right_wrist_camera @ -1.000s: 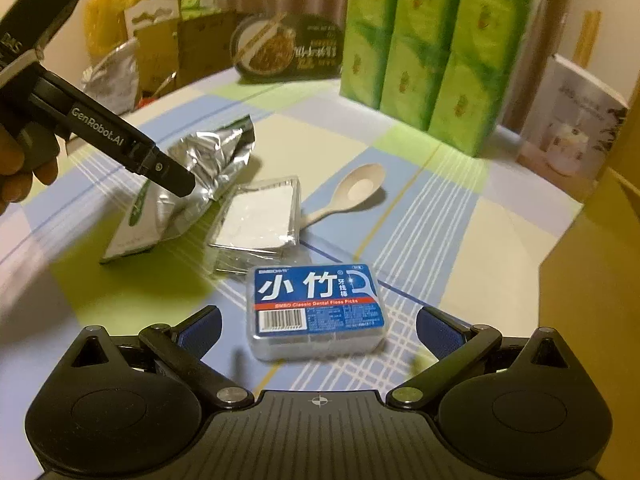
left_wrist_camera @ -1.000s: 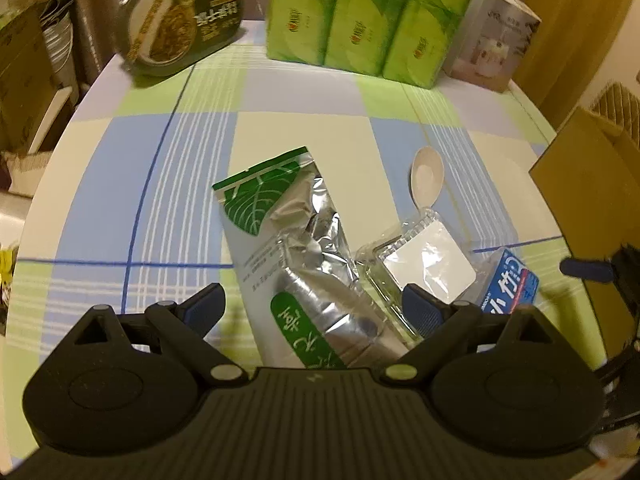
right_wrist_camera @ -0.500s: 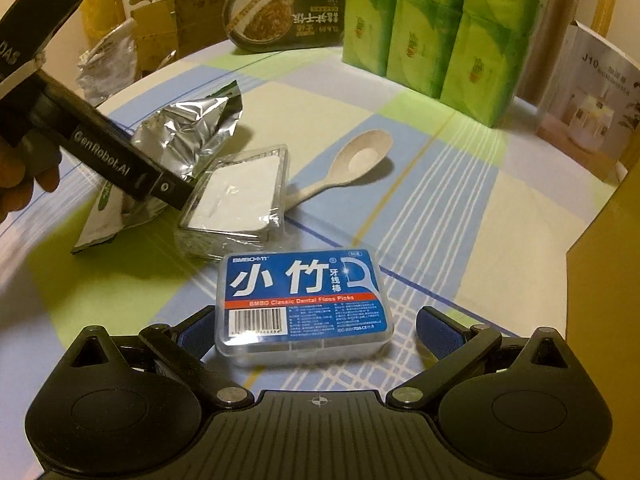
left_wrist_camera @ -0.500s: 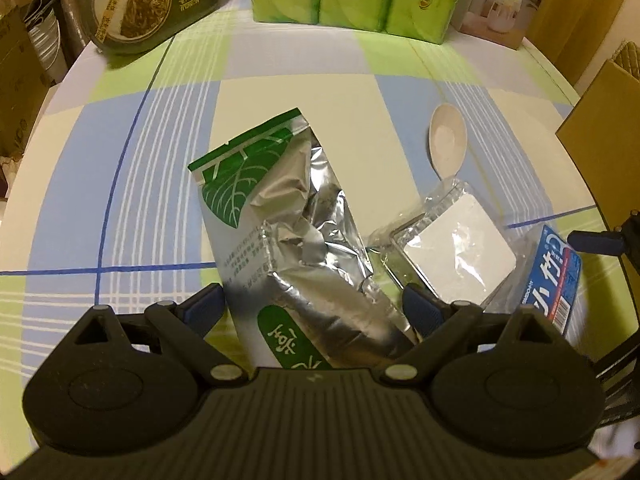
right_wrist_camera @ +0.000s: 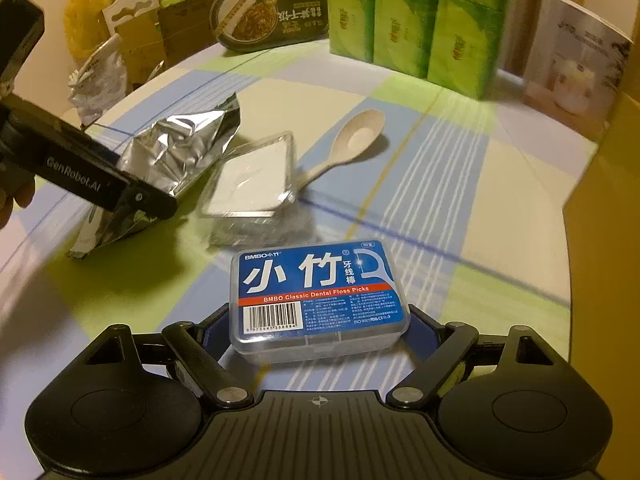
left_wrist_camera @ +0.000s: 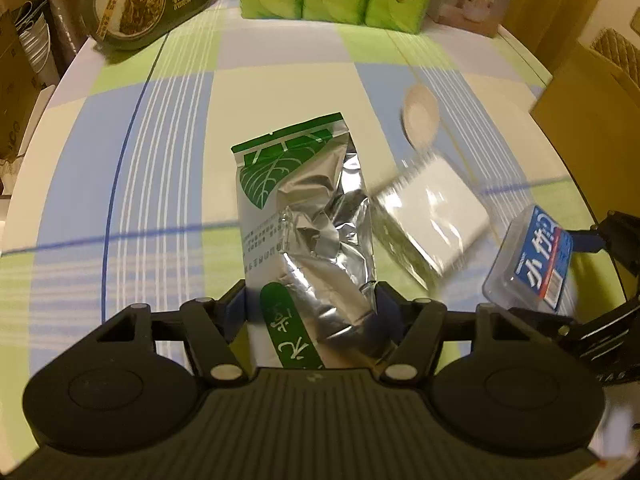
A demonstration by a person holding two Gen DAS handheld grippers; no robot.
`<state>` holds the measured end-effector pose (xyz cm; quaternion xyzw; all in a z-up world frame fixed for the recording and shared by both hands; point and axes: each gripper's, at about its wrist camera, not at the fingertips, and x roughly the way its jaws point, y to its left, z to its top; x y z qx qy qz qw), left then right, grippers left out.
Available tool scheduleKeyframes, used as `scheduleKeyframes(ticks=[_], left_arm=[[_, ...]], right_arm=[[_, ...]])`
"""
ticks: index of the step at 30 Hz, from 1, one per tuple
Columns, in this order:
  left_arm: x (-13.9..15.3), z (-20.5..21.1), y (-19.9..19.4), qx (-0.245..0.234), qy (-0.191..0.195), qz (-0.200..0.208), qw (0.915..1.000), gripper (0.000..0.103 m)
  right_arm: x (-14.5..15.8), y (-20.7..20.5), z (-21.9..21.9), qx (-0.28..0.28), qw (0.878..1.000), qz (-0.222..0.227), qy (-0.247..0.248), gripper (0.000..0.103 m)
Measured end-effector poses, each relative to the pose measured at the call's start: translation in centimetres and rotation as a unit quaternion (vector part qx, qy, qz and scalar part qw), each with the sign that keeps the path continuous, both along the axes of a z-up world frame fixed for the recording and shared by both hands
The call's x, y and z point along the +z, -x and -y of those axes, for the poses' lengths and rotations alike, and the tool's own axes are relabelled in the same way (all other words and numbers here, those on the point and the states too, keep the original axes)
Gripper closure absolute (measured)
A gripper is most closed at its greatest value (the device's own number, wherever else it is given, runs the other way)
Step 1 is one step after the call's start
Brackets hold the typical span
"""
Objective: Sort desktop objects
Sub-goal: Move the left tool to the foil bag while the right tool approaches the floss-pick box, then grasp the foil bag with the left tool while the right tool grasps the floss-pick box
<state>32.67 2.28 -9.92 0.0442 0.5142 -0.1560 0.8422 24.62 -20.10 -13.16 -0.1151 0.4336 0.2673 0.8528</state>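
My left claw (left_wrist_camera: pixel 310 308) is clamped across the near end of the foil tea pouch (left_wrist_camera: pixel 304 216), one pad pressing each side of the crumpled bag. My right claw (right_wrist_camera: pixel 318 330) is closed on the short ends of the dental floss box (right_wrist_camera: pixel 318 300). In the left wrist view the box sits tilted at about 4 o'clock and appears raised off the counter (left_wrist_camera: pixel 160 128), though blur keeps me from being sure.

Findings on risk:

1. The pouch is slack, creased foil held only at its near end. I judge that a quick lift would let the long free end swing or fold, and the smooth film could slide out from between the pads.

2. The clear lidded tray (right_wrist_camera: pixel 252 184) lies just beside the pouch, at 2 o'clock from my left claw; I cannot tell whether they touch. A trailing pouch edge could drag the tray, which rests over the handle of the beige spoon (right_wrist_camera: pixel 352 140), and shift both.

3. The floss box is hard, glossy plastic held near its lower edge. Any tilt could make it pivot or pop free.

4. Both claws work close together. Crossing paths toward the cardboard box (right_wrist_camera: pixel 604 208), at 3 o'clock, risks a collision.
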Motion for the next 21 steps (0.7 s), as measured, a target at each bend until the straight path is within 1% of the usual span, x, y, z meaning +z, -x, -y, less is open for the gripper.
scheduleKeyframes(ticks=[5,9,14,17,19,21], left_arm=[[0.3,0.3,4.5,-0.028,-0.007,-0.008,0.9995,0.041],[0.5,1.0,8.6,-0.053,-0.013,-0.018,0.9983,0.041],[1.2,3.2,13.7,-0.096,-0.032,-0.007,0.9949,0.04],[1.3,4.5,15.6,-0.116,-0.044,0.004,0.9922,0.035],[1.2,5.3,16.1,-0.124,-0.053,0.004,0.9908,0.029],[1.1,5.7,16.1,-0.13,-0.06,0.005,0.9897,0.026]], right_arm=[[0.5,4.1,1.1,-0.01,1.0,-0.008,-0.004,0.019],[0.8,8.1,2.3,-0.02,1.0,-0.009,-0.004,0.019],[1.0,12.7,3.9,-0.029,1.0,-0.004,0.008,0.019],[0.9,15.3,5.0,-0.036,0.999,-0.001,0.014,0.019],[0.9,16.6,5.9,-0.05,0.999,-0.003,0.01,0.019],[0.8,17.4,6.6,-0.065,0.998,-0.005,0.004,0.019]])
